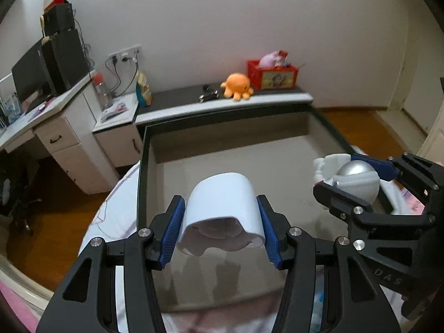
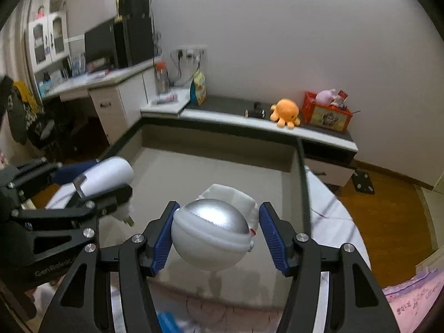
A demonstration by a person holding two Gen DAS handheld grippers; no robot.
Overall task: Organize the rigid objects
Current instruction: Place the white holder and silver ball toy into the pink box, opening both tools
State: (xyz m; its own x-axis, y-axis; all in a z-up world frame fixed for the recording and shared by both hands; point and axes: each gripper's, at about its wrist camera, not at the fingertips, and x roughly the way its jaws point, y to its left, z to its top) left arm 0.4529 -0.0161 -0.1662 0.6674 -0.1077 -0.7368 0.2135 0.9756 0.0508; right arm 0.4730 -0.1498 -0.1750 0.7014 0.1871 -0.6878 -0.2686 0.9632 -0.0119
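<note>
My left gripper (image 1: 222,227) is shut on a white rounded plastic piece (image 1: 222,211) and holds it above a large grey box (image 1: 144,166) with dark walls. My right gripper (image 2: 219,236) is shut on a white figure with a silver dome head (image 2: 211,227), also above the box (image 2: 301,172). In the left wrist view the right gripper (image 1: 358,177) with its figure (image 1: 352,177) is at the right. In the right wrist view the left gripper (image 2: 91,183) with its white piece (image 2: 111,174) is at the left.
A low shelf (image 1: 222,105) behind the box bears an orange octopus plush (image 1: 237,86), a red box of toys (image 1: 273,75) and small dark items. A white desk (image 1: 55,105) with a monitor stands at the left. Wooden floor lies on both sides.
</note>
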